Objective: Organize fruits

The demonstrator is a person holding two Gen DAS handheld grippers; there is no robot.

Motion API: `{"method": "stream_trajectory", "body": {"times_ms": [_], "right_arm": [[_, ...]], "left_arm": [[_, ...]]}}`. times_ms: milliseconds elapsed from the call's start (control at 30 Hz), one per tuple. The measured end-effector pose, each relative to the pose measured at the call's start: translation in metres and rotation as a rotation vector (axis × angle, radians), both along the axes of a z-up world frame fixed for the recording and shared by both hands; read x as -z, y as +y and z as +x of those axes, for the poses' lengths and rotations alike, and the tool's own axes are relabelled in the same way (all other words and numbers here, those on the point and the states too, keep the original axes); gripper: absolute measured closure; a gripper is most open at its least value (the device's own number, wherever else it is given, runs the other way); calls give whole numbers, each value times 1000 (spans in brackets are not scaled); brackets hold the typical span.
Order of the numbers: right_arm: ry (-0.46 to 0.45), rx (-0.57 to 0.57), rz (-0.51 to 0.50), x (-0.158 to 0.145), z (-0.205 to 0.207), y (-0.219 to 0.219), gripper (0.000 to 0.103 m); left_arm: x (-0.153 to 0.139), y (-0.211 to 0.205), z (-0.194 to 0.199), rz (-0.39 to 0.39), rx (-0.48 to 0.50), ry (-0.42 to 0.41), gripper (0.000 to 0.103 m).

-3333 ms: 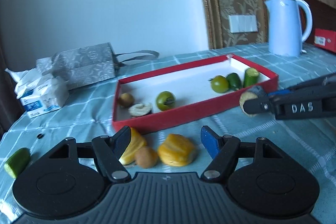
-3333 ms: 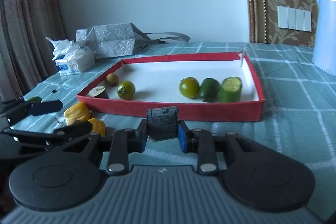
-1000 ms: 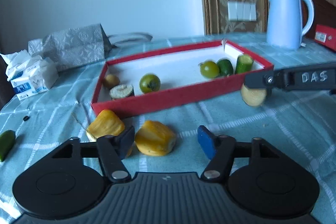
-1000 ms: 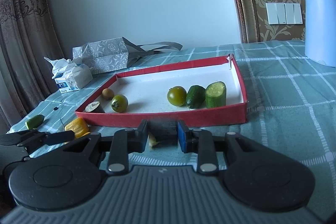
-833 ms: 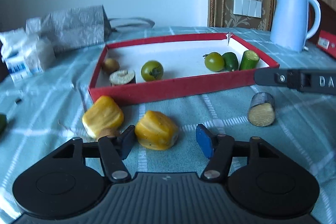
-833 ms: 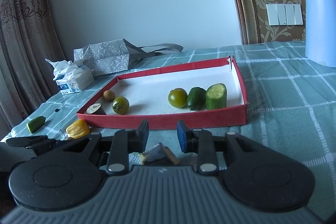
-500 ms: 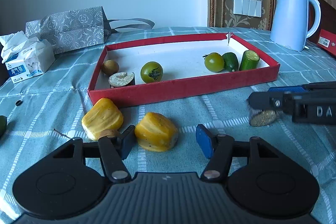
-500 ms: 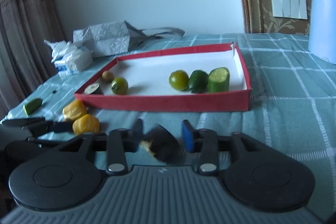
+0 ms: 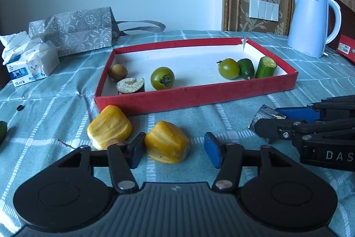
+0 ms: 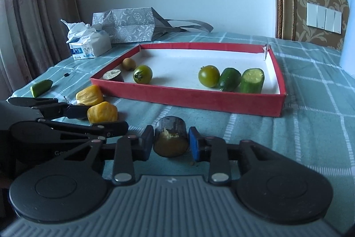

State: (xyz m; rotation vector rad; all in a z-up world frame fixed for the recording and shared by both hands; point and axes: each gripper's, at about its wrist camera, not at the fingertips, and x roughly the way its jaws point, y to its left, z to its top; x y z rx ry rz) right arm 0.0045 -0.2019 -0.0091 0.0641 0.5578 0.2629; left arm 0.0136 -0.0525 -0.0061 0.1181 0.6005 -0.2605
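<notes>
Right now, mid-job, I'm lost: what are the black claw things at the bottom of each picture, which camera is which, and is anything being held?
There is no robot arm here. A person holds a two-finger gripper in each hand, and a fisheye camera on each looks along its fingers. One view comes from the left gripper, the other from the right gripper.

On the checked tablecloth stands a red box. It holds two green tomatoes, two cucumber pieces, a small brown fruit and a dark-skinned cut piece. In front of the box lie two yellow jackfruit pods.

The left jaws have just been closing around the nearer pod but do not pinch it yet. The right gripper is shut on a second dark-skinned piece.
</notes>
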Motion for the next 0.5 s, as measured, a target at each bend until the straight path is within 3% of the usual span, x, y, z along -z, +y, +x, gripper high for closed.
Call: {"method": "stream_trajectory", "body": {"times_ms": [233, 500], "right_arm": [[-10, 21, 11, -1, -1, -3, 71], [-48, 58, 35, -8, -4, -12, 72]], "left_arm": [[0, 2, 0, 1, -23, -2, 61], [0, 3, -1, -9, -24, -6, 63]]}}
